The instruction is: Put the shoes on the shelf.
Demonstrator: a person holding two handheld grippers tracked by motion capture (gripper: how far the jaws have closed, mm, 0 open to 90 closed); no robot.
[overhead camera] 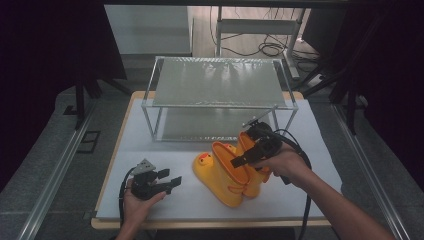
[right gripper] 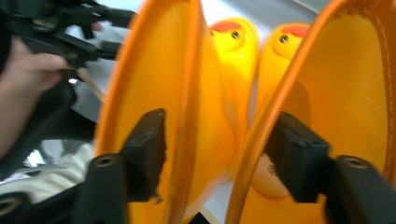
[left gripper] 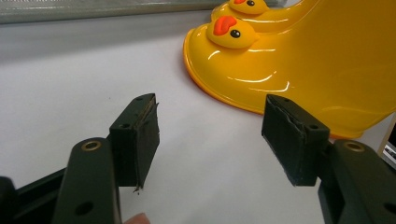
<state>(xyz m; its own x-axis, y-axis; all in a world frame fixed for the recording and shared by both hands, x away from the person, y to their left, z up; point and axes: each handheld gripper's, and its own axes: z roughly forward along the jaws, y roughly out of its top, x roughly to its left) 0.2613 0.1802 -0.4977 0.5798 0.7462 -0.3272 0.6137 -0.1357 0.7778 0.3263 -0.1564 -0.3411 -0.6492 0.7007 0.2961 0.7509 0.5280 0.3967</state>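
Boots (overhead camera: 227, 175) — a yellow pair with duck faces on the toes — stand side by side on the white table (overhead camera: 300, 200), in front of a wire-framed glass shelf (overhead camera: 217, 82). The right gripper (overhead camera: 239, 159) reaches into their tops; in the right gripper view its jaws are spread, one inside each boot opening, straddling the two adjoining walls without closing on them. The left gripper (overhead camera: 172, 181) rests low on the table near the left boot's toe — jaws apart, holding nothing.
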